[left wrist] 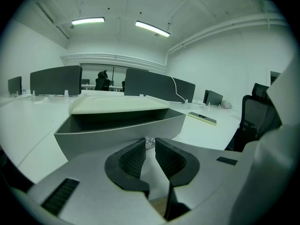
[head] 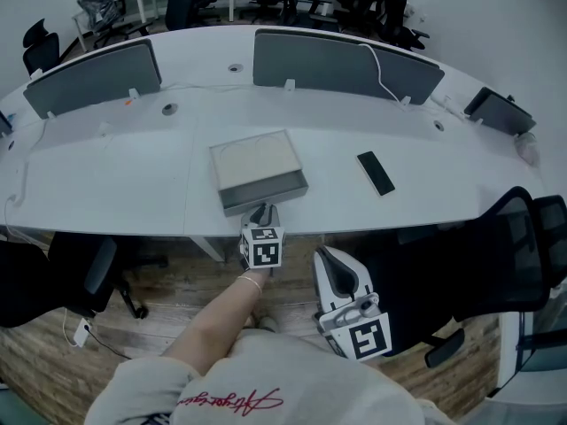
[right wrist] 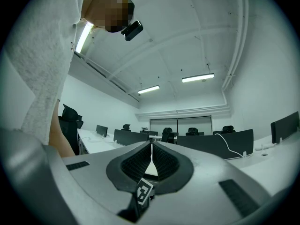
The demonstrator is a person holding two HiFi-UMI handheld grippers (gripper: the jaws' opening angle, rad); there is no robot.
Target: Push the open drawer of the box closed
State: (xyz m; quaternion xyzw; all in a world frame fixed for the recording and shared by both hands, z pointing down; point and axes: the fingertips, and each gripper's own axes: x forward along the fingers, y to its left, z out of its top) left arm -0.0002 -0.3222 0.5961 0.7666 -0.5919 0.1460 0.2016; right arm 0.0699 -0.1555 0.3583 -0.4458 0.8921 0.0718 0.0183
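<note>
Pushing progress: basically nothing done yet. The grey open drawer (head: pixel 266 193) sticks out of the flat box with the cream top (head: pixel 257 158), toward the person, and the left gripper view looks over its front wall into it.
Where the box is: middle of the long white desk (head: pixel 133 184), close to the near edge. A black phone (head: pixel 376 173) lies well off to its right.
Left tool (head: pixel 260 212): right up at the drawer's front wall. Its jaws are drawn nearly together with only a thin slit, gripping nothing I can name.
Right tool (head: pixel 337 273): hanging low off the desk at the person's side, jaws closed on each other, empty.
What's left: I'd guess the whole shove, front wall going back until it sits flush with the box.
Hard to tell: whether the left tool actually touches the drawer front or is just short of it. There's a tiny shiny bit at its jaw tips, maybe a knob, too small to call. The back of the drawer is dark, so no idea what's in there.
</note>
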